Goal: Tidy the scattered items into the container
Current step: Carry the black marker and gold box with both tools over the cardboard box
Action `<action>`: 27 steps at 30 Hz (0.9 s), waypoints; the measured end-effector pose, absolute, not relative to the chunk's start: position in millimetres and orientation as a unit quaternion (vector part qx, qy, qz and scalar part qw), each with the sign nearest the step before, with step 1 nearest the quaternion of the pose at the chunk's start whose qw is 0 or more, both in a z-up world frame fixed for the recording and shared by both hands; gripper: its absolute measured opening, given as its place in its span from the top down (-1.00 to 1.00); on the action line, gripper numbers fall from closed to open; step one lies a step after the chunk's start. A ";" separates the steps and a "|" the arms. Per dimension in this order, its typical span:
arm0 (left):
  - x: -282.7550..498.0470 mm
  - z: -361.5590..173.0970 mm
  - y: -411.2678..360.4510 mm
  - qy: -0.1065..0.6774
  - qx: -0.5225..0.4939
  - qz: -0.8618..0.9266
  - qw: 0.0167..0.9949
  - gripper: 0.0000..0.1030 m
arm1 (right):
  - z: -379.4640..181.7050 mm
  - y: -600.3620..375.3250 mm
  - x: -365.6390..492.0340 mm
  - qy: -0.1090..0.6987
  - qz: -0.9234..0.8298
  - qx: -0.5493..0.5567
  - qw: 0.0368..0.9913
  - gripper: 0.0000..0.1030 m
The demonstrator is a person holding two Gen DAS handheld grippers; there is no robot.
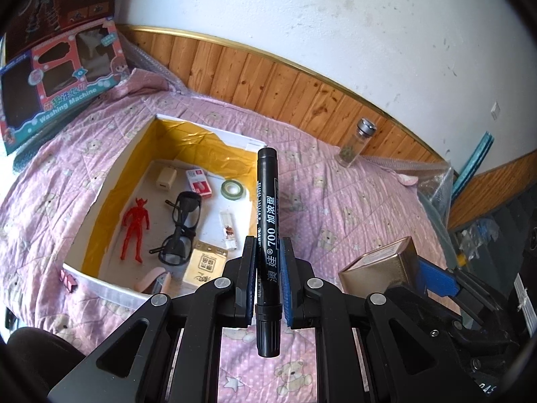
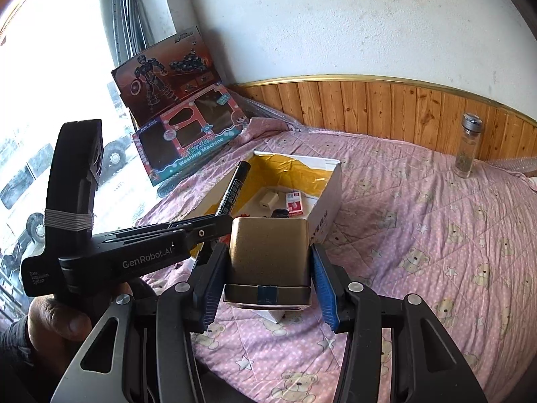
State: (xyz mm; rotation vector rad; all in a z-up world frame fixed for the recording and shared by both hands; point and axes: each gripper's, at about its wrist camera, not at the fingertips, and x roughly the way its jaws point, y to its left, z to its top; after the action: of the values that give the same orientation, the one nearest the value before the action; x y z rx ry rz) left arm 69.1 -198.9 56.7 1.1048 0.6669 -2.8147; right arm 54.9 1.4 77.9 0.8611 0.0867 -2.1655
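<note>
My left gripper (image 1: 267, 252) is shut on a black marker pen (image 1: 266, 208), held above the pink bedspread at the near right edge of the white box with gold lining (image 1: 110, 181). The pen also shows in the right wrist view (image 2: 231, 191). The box holds a red figure (image 1: 134, 228), dark glasses (image 1: 181, 225), a tape roll (image 1: 233, 188), a charger (image 1: 165, 177) and small packets. My right gripper (image 2: 268, 268) is shut on a gold metal tin (image 2: 268, 252), held above the bed just in front of the box (image 2: 327, 201). The tin also shows in the left wrist view (image 1: 382, 268).
A glass jar with a metal lid (image 1: 357, 142) stands on the bed by the wooden wall panel (image 1: 268, 77). Two toy boxes (image 1: 63, 77) lean at the bed's far left corner. A pink hair clip (image 1: 68, 280) lies beside the box. A plastic bag (image 1: 436, 184) sits at the right.
</note>
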 end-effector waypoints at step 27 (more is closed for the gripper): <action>38.6 54.8 -311.3 0.302 0.341 -0.888 0.065 0.74 | 89.1 -92.3 0.8 0.057 -0.821 0.354 0.443 0.03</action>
State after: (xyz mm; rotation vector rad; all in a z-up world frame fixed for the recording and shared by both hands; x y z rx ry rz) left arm 38.6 -311.3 54.8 1.0298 0.9102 -2.6786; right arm 0.8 -92.3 89.1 0.8783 0.1412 -2.0368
